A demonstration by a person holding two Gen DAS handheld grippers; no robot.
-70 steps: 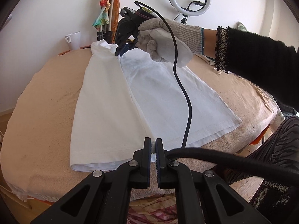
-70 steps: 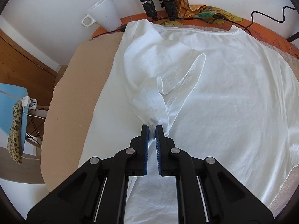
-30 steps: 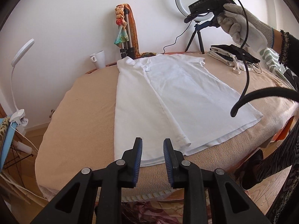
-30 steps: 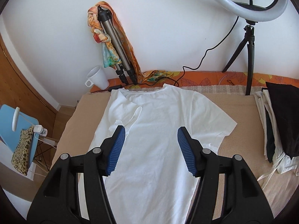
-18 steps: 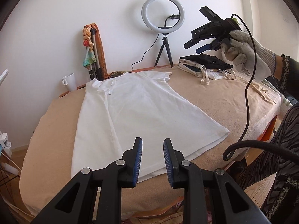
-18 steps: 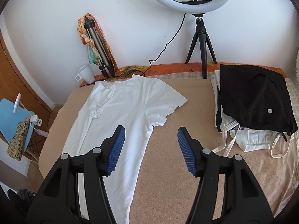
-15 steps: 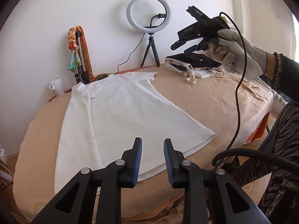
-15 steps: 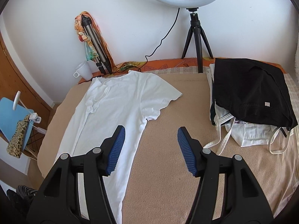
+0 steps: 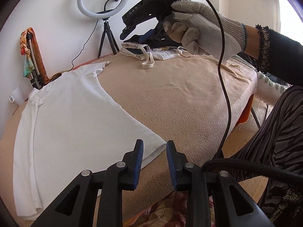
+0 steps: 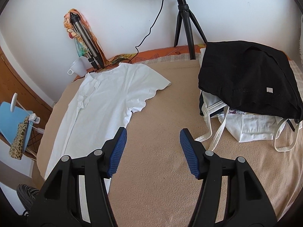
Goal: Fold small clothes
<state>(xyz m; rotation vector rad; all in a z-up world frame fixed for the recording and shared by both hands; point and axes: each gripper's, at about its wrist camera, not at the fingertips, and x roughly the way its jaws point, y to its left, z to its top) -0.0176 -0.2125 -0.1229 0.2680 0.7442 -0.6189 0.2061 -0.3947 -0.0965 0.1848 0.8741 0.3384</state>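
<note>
While the left gripper [image 9: 154,152] hovers low over the near edge of the desk [image 9: 180,98], its jaws stand a little apart with nothing between them, lined up just short of the bottom right corner of the white T-shirt [image 9: 75,117]. That placement looks chosen for taking hold of the hem corner, the natural start of folding the unfolded right side inward. Judging by the doubled cloth along its left side, the shirt seems to have that side turned in already, with the sleeve tucked over the chest; the right sleeve [image 10: 151,89] lies spread flat on the beige cover.

Farther along, the right gripper [image 10: 153,141], carried in a gloved hand [image 9: 200,30], hangs above bare cover between the shirt and a pile of clothes [image 10: 246,94], jaws roughly half open and empty. It appears poised to drop toward the right sleeve or shoulder, so both ends of that side can be lifted together.

At the far edge a ring light [image 9: 103,0] on its tripod, a folded tripod [image 10: 85,37] wrapped in a colourful scarf, and a white cup [image 10: 76,68] sit against the wall, out of the working area.
</note>
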